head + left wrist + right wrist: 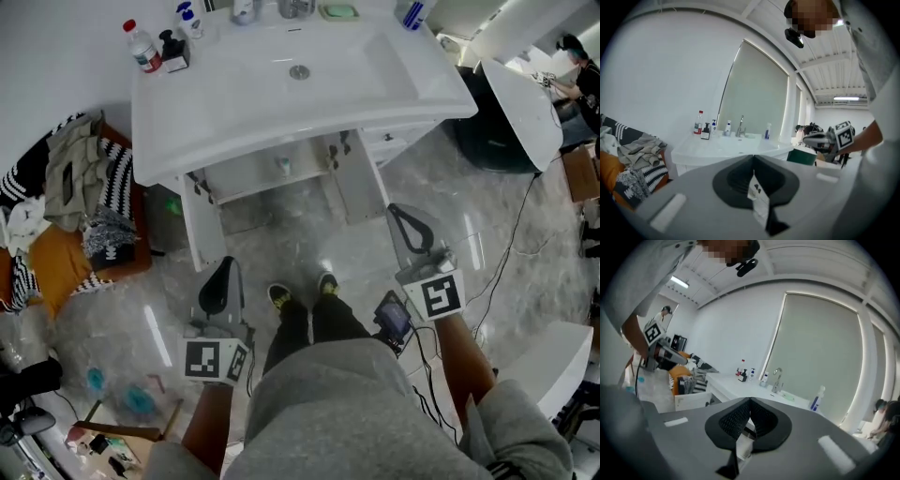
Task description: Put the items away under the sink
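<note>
Bottles are crowding the back edge of the sink point(234, 103): a red-capped bottle point(142, 47) and a black pump bottle point(174, 52) at the left corner, small blue-capped bottles point(187, 19) just beside them, and a blue bottle point(412, 13) off to the right of the faucet point(295, 7). None of them is sitting in the cabinet point(253, 173) underneath yet, so I am judging the tidying as either barely begun or between trips. The cabinet's doors point(352, 183) are hanging wide open, presumably so the space inside is reachable without another move. One small thing is showing in there, too small for me to name.

The person is standing square to the sink, feet apart from the cabinet, holding both tools out in front. The left gripper point(221, 281) is pressing its jaws together on nothing. The right gripper point(405, 225) is doing the same, pads meeting with nothing between them. Both are pointing toward the counter, which suggests a reach for a bottle is coming. The jaws would need opening first.
</note>
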`<move>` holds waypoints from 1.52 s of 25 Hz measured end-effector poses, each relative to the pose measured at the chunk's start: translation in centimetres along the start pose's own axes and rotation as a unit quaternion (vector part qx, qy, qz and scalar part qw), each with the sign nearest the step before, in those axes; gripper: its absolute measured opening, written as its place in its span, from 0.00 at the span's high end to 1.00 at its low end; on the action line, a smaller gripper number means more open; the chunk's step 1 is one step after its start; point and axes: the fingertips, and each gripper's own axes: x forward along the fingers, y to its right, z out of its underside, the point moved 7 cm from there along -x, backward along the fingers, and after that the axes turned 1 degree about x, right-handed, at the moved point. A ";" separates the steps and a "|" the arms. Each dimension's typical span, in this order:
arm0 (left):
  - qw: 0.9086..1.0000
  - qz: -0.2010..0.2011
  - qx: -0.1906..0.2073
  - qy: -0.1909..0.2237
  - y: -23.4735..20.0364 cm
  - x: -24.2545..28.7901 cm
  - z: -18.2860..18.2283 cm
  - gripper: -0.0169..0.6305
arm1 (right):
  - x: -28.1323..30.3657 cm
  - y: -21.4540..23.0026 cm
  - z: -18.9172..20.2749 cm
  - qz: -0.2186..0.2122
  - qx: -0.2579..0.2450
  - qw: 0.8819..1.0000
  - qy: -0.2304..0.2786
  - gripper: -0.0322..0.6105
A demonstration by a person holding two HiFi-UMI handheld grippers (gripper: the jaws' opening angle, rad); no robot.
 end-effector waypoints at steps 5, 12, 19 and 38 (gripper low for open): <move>1.000 0.000 0.011 0.008 0.7 -0.4 -1.7 0.96 | -2.2 4.7 1.0 0.048 -0.066 0.996 -0.032 0.96; 1.000 -0.007 0.024 0.017 4.3 -1.0 -3.4 0.96 | -7.2 9.0 1.7 0.076 -0.113 0.990 -0.033 0.96; 0.999 -0.016 0.016 0.025 11.2 -2.4 -3.7 0.96 | -14.2 10.8 3.3 0.061 -0.139 0.988 -0.037 0.96; 0.996 -0.046 0.045 0.066 24.0 -12.6 -5.1 0.96 | -27.4 4.5 -2.3 -0.032 0.152 0.986 0.057 0.96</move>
